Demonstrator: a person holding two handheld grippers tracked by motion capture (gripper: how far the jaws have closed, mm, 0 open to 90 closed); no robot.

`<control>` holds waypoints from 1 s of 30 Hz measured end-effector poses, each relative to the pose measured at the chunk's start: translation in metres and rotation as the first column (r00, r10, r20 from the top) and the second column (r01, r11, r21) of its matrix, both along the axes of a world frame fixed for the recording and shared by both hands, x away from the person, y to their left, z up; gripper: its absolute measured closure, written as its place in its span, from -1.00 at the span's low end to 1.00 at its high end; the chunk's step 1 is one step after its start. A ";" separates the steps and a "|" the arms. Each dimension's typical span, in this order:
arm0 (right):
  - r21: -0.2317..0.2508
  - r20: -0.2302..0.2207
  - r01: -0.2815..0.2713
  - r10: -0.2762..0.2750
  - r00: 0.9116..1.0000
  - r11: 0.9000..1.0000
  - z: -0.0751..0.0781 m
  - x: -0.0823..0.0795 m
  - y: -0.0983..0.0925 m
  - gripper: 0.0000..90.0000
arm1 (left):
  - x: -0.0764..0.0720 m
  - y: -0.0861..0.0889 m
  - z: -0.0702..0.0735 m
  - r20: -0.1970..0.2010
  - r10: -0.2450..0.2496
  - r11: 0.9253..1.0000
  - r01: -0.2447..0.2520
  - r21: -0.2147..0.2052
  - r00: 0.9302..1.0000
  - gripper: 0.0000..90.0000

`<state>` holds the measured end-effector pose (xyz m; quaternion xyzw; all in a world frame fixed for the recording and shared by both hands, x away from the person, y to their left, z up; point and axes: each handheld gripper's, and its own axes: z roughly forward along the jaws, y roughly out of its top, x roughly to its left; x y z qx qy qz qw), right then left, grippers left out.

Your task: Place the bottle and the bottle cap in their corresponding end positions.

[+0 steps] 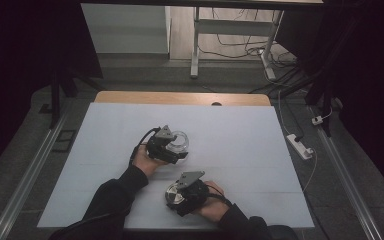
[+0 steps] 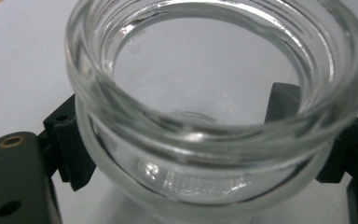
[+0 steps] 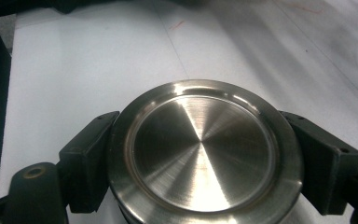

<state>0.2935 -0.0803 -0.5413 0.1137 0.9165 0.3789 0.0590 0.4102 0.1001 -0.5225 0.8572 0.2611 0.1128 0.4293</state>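
Note:
A clear glass jar (image 1: 181, 141) (image 2: 191, 135) with a threaded neck sits between the jaws of my left gripper (image 1: 176, 148) (image 2: 205, 156). Its black pads (image 2: 74, 151) press on the jar's sides below the rim, and its mouth is open and empty. A round brushed-metal lid (image 1: 172, 193) (image 3: 200, 149) is clamped flat side up in my right gripper (image 1: 178, 198) (image 3: 205, 161), one pad (image 3: 91, 161) on each edge. In the high view the left gripper is at the table's middle, and the right one is nearer the front edge, just to the right of it.
The white table top (image 1: 240, 150) stretches wide around both hands, with a wooden strip (image 1: 180, 98) along its far edge. Off the table to the right lies a white power strip (image 1: 300, 146) with cables. A desk frame (image 1: 196, 45) stands beyond.

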 end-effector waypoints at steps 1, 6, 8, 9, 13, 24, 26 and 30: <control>0.000 0.001 0.003 -0.003 1.000 1.000 0.000 0.000 0.000 -0.61 | 0.000 0.000 0.000 -0.002 0.000 1.000 0.000 -0.002 1.000 -0.67; 0.004 -0.006 0.010 -0.010 1.000 1.000 0.000 0.000 0.000 -0.63 | 0.002 0.001 -0.002 -0.038 0.002 1.000 -0.003 -0.021 0.999 -0.71; 0.005 -0.012 0.027 -0.027 1.000 1.000 0.000 0.002 0.000 -0.73 | 0.003 0.003 -0.003 -0.051 -0.003 1.000 0.002 -0.025 0.999 -0.76; 0.005 -0.012 0.027 -0.027 1.000 1.000 0.000 0.002 0.000 -0.73 | 0.003 0.004 -0.003 -0.054 0.002 1.000 -0.004 -0.027 0.999 -0.76; 0.017 -0.029 0.045 -0.045 0.999 0.999 0.001 0.004 -0.002 -0.78 | 0.003 0.006 -0.004 -0.062 0.009 1.000 -0.011 -0.029 0.998 -0.82; 0.068 -0.044 0.047 -0.044 0.998 0.997 0.008 0.002 -0.004 -0.85 | -0.001 0.012 0.002 -0.081 0.032 0.998 -0.036 -0.045 0.996 -0.94; 0.072 -0.050 0.053 -0.050 0.998 0.996 0.010 0.001 -0.004 -0.86 | -0.003 0.013 0.003 -0.089 0.032 0.998 -0.037 -0.058 0.996 -0.96; 0.078 -0.044 0.052 -0.049 0.998 0.996 0.013 0.000 -0.005 -0.87 | -0.006 0.016 0.005 -0.098 0.036 0.998 -0.041 -0.051 0.995 -0.99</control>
